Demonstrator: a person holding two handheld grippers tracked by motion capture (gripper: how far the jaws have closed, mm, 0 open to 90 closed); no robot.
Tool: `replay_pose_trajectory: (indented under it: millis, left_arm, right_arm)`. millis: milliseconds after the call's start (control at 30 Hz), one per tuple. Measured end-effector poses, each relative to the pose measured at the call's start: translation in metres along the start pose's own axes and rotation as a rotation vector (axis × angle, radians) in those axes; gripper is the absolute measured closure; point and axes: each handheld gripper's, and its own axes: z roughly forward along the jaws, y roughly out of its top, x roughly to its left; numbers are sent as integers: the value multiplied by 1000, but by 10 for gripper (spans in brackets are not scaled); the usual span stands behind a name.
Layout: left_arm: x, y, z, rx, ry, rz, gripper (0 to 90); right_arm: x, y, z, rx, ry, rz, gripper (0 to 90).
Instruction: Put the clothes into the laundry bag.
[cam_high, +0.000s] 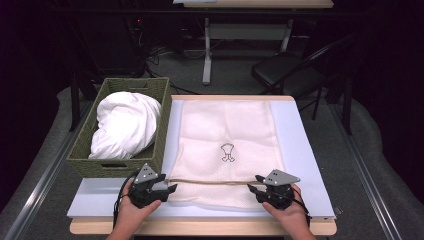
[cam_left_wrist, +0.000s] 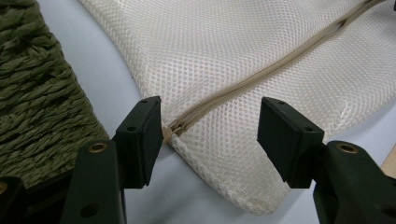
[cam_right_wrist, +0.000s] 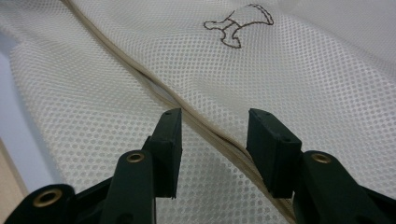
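A cream mesh bag with a small brown emblem lies flat on the white table top. A tan zipper runs across its near end. My left gripper is open at the zipper's left end, jaws on either side of the bag's corner. My right gripper is open over the zipper's right part, which passes between its jaws. The emblem lies beyond them. The mesh fills most of the left gripper view.
A green woven basket holding bundled white cloth stands left of the bag; its wall is close beside my left gripper. A dark folding chair and another table's legs stand beyond the far edge.
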Motion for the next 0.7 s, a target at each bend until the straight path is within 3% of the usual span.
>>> replay_pose_trajectory:
  millis: [200,400,700]
  left_arm:
    - [0,0,-1,4,3,11,401]
    - [1,-1,-3,-11,4,-10,416]
    - [-1,-1,-4,-7,3,-10,419]
  right_arm:
    - [3,0,2,12,7,-5,555]
    - [3,1,3,23,-1,10,539]
    - [3,1,1,24,-11,27,530]
